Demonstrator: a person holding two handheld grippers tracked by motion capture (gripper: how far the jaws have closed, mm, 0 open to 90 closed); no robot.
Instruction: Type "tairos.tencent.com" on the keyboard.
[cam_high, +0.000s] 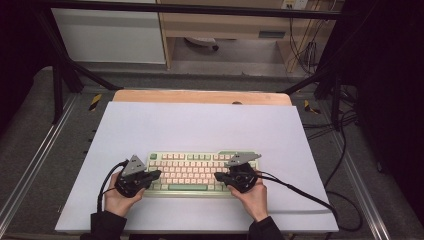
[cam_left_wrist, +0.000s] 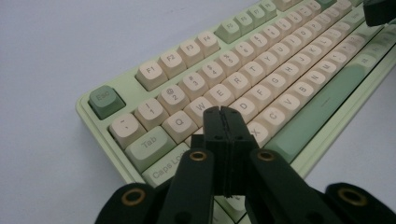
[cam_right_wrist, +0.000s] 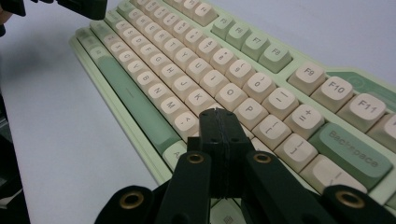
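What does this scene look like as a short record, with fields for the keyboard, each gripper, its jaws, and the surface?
keyboard: green and cream keyboard, flat, near the person's edge
left gripper: left gripper over the keyboard's left end, above the A and S area
left jaws: shut, holding nothing
right gripper: right gripper over the keyboard's right end, near the L key
right jaws: shut, holding nothing
surface: white sheet over a wooden table

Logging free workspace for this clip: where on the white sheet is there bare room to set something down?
The white sheet is bare between the keyboard and the wooden table edge, and in strips left and right of the keyboard. The near edge is crowded: the left gripper and right gripper, jaws closed, sit over the keys.
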